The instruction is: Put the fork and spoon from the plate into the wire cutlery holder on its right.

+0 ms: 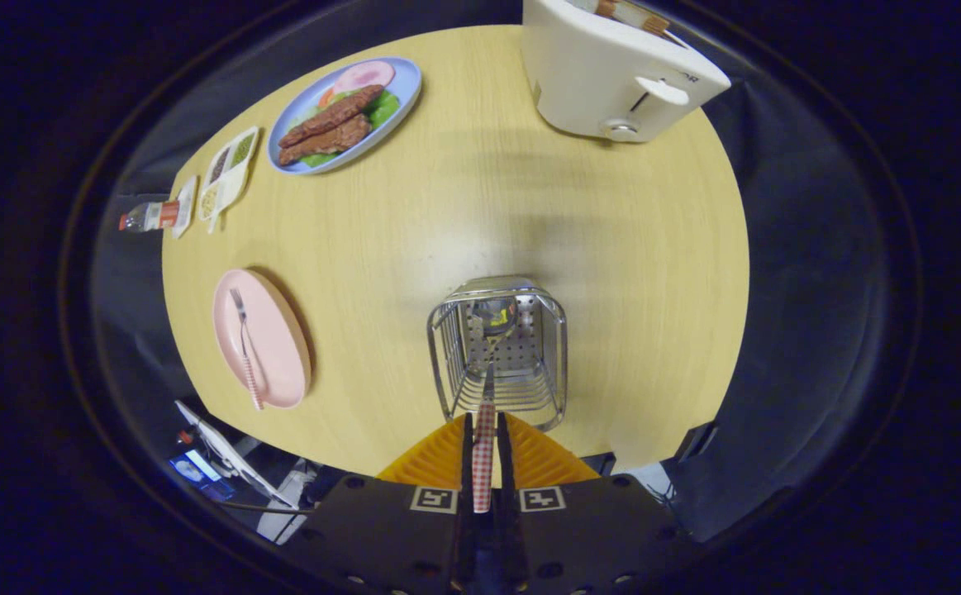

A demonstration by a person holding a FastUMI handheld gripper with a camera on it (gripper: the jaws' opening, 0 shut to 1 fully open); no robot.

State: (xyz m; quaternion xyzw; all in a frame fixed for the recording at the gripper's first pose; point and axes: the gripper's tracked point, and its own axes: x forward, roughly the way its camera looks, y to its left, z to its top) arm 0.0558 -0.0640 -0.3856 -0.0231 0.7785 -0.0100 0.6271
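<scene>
Gripper (484,430) clamped on the checked handle of the spoon (486,413), both fingers pressed against it. Spoon bowl poking down inside the wire cutlery holder (498,351), just ahead of the fingertips. Fork (245,347) lying on the pink plate (269,335), left of the holder. Beyond: blue plate of food (346,114), small sectioned tray (228,169), bottle (148,217), white toaster (616,70), all on the wooden table (480,198).

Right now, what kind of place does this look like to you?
Probably a mock breakfast table in a recording booth: a wooden table with a toaster, a plate of food and a wire cutlery holder, where the gripper holds a spoon.
</scene>
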